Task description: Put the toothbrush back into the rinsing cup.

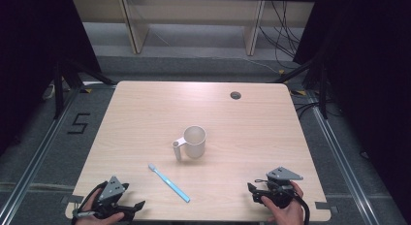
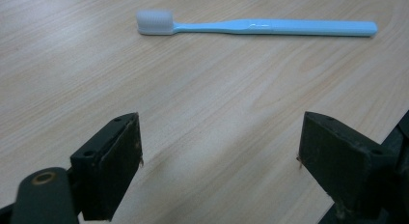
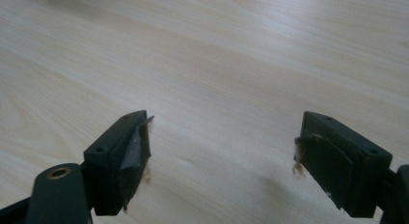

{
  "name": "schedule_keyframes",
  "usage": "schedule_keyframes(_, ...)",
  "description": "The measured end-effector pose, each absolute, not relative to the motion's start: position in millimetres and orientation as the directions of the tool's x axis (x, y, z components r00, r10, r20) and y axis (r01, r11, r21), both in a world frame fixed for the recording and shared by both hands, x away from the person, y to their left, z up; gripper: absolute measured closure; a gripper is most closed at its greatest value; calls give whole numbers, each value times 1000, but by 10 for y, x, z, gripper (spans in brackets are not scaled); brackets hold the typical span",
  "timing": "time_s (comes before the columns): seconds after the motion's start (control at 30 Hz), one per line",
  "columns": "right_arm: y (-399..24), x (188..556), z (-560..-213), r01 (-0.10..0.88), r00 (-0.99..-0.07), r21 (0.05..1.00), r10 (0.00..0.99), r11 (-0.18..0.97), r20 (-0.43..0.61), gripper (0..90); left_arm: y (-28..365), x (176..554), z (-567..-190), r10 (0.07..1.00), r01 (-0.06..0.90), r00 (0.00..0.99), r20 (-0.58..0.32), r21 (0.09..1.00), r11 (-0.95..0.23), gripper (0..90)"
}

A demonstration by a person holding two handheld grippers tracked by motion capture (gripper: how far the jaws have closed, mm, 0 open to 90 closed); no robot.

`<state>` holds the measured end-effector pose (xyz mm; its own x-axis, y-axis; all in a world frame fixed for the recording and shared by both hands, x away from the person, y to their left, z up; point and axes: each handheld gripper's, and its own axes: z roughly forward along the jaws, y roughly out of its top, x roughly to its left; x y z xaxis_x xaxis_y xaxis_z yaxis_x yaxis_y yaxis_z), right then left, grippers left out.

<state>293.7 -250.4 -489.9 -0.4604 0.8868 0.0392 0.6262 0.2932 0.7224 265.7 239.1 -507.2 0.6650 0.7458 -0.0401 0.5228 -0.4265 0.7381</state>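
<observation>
One white cup (image 1: 195, 142) and one blue toothbrush (image 1: 169, 183) lie on the table (image 1: 252, 128); the brush slants, bristles toward the far left. The left gripper (image 1: 138, 206) and right gripper (image 1: 253, 192) are both spread wide, holding nothing

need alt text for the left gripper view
A light blue toothbrush with white bristles lies flat on a pale wooden table, bristle end to the left. Below it, the left gripper has its two black jaws spread wide with only bare wood between them.

Mug (image 1: 195, 142): white, upright, tabletop (image 1: 271, 133) centre.
Toothbrush (image 1: 168, 182): light blue, flat, toward near edge.
Hole (image 1: 235, 95): far edge.
</observation>
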Motion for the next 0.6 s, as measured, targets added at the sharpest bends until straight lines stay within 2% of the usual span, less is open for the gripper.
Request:
schedule_keyframes(0.07,-2504,2937,-4903,625,-456,727,889,285,44,203,2378,2660,-5086,755,530,653,-54,745,-405,148)
schedule_keyframes(0.1,-2480,2921,-4902,650,-437,717,896,253,79,203,2409,2669,-5072,743,525,669,-28,726,-445,148)
schedule_keyframes(0.2,-2507,2940,-4907,617,-463,730,886,295,34,205,2405,2677,-5073,754,536,655,-46,732,-420,148)
schedule_keyframes(0.23,-2477,2925,-4899,644,-448,717,891,266,72,207,2405,2690,-5071,758,544,649,-67,737,-401,148)
schedule_keyframes(0.27,-2496,2936,-4891,631,-461,716,887,297,38,207,2402,2702,-5072,761,559,640,-103,743,-369,148)
schedule_keyframes(0.33,-2491,2929,-4889,627,-458,722,888,292,39,207,2365,2727,-5071,781,586,606,-154,750,-307,147)
schedule_keyframes(0.5,-2473,2929,-4911,627,-470,724,881,286,59,207,2169,2783,-5071,788,607,594,-162,732,-308,148)
schedule_keyframes(0.6,-2472,2921,-4905,631,-462,720,886,290,48,209,2019,2827,-5057,774,603,619,-135,713,-358,148)
